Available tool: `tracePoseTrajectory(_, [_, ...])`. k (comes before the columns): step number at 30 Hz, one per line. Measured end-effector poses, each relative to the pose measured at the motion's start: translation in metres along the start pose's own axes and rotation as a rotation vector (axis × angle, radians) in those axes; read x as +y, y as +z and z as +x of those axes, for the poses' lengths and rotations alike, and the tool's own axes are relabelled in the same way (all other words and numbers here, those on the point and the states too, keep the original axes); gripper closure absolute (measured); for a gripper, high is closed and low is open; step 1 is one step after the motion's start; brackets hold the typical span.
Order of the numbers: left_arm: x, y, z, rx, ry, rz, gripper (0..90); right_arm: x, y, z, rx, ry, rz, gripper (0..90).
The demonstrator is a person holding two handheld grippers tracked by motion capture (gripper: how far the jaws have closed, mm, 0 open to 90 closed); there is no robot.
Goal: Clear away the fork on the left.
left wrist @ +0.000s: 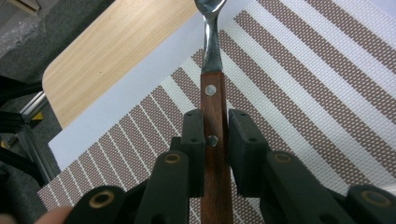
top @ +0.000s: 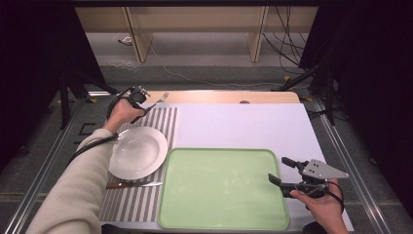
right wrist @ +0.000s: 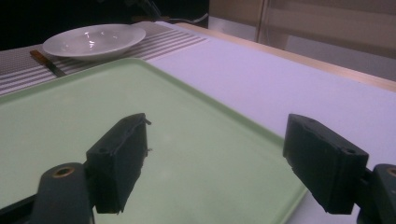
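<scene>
- Left gripper point(top: 144, 104) fingers clamp a wooden-handled fork point(left wrist: 214, 116) above the striped placemat point(top: 160, 122), near the table's far-left corner.
- White plate point(top: 138, 152), knife point(top: 134, 185) and green tray point(top: 224, 187) lie nearby.
- Right gripper point(top: 281, 170) fingers spread wide, empty, near the right edge.

fork point(left wrist: 212, 107) has a reddish wood handle with two metal rivets, neck is shiny steel; placemat point(left wrist: 299, 88) under it is coarse woven stuff, brown and cream stripes, pretty rough looking; plate point(top: 138, 152) is glossy white, ceramic by the look; tray point(top: 221, 190) is smooth matt green plastic; table point(top: 229, 97) edge is pale wood grain; gripper pads point(right wrist: 119, 161) are dull black plastic
</scene>
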State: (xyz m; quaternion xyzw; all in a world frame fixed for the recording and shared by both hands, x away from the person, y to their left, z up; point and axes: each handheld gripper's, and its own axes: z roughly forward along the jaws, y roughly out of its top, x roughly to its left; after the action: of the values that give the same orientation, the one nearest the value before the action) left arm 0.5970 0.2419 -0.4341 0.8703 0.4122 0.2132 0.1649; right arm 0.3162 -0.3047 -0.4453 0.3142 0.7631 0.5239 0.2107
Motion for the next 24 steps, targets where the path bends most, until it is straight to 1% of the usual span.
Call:
tracePoseTrajectory(2, [0.000, -0.004, -0.001, 0.007, -0.020, -0.010, 76.5, 0.000, 0.000, 0.000, -0.002, 0.001, 0.002, 22.9])
tracePoseTrajectory(5, [-0.001, -0.011, -0.005, 0.010, -0.038, -0.023, 76.5, 0.000, 0.000, 0.000, 0.000, 0.003, -0.002, 22.9])
tracePoseTrajectory(7, [-0.002, -0.017, -0.010, 0.009, -0.053, -0.041, 76.5, 0.000, 0.000, 0.000, 0.000, 0.002, -0.003, 22.9])
tracePoseTrajectory(11, [-0.005, -0.029, -0.023, 0.010, -0.058, -0.055, 76.5, 0.000, -0.001, 0.000, -0.003, 0.001, 0.002, 22.9])
tracePoseTrajectory(12, [-0.006, -0.033, -0.028, 0.008, -0.047, -0.058, 76.5, 0.000, -0.001, 0.001, -0.003, 0.001, 0.003, 22.9])
tracePoseTrajectory(15, [-0.009, -0.045, -0.041, -0.009, -0.042, -0.081, 76.5, 0.000, -0.001, 0.000, -0.006, 0.000, 0.001, 22.9])
tracePoseTrajectory(17, [-0.011, -0.054, -0.053, -0.028, -0.043, -0.101, 76.5, 0.000, -0.001, 0.000, -0.005, 0.003, 0.002, 22.9])
tracePoseTrajectory(19, [-0.014, -0.063, -0.067, -0.052, -0.035, -0.114, 76.5, 0.000, -0.001, 0.001, -0.005, -0.001, 0.004, 22.9])
tracePoseTrajectory(20, [-0.016, -0.068, -0.076, -0.061, -0.028, -0.120, 76.5, 0.000, 0.000, 0.001, -0.005, 0.001, 0.005, 22.9])
tracePoseTrajectory(21, [-0.018, -0.070, -0.082, -0.071, -0.024, -0.125, 76.5, 0.000, -0.001, 0.001, -0.005, 0.000, 0.004, 22.9])
tracePoseTrajectory(22, [-0.020, -0.074, -0.092, -0.083, -0.011, -0.126, 76.5, 0.000, -0.001, 0.001, -0.005, -0.001, 0.004, 22.9])
tracePoseTrajectory(23, [-0.021, -0.076, -0.098, -0.088, -0.002, -0.124, 76.4, 0.000, -0.001, 0.001, -0.006, 0.000, 0.001, 22.9])
tracePoseTrajectory(24, [-0.023, -0.079, -0.106, -0.096, 0.000, -0.130, 76.5, 0.000, -0.001, 0.001, -0.007, 0.002, 0.002, 22.9])
